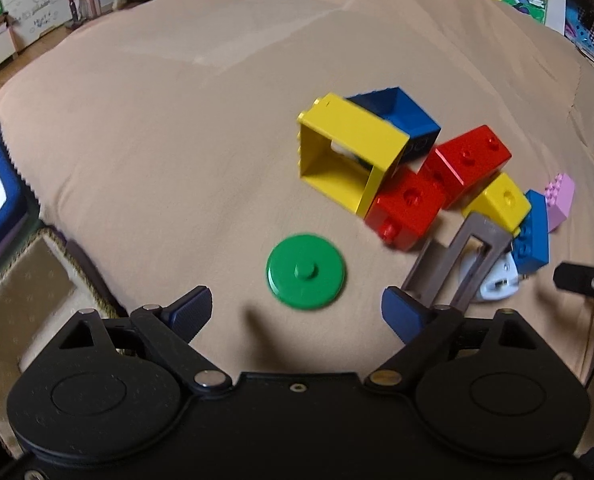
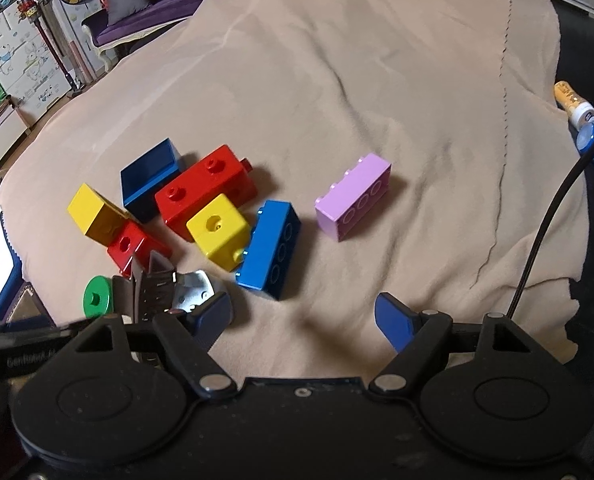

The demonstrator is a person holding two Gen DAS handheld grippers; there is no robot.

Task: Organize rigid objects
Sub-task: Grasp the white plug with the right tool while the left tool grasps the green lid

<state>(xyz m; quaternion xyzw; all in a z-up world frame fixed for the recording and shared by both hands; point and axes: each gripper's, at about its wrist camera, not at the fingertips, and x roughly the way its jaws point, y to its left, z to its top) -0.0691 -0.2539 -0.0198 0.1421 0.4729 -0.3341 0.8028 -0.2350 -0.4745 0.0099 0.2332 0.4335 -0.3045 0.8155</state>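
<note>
Toy blocks (image 2: 205, 204) lie heaped on the tan cloth (image 1: 177, 140), with left gripper (image 1: 297, 312) fingers spread empty near the green disc (image 1: 305, 272), right gripper (image 2: 305, 320) likewise, likely to sort them.

Soft daylight, slight motion blur, fisheye-bent edges.

Black tongs (image 1: 297, 312) with blue pads (image 2: 395, 322), silver rivets.

Disc (image 1: 305, 272) on cloth (image 1: 177, 140), left of clustered bricks (image 1: 407, 208).
</note>
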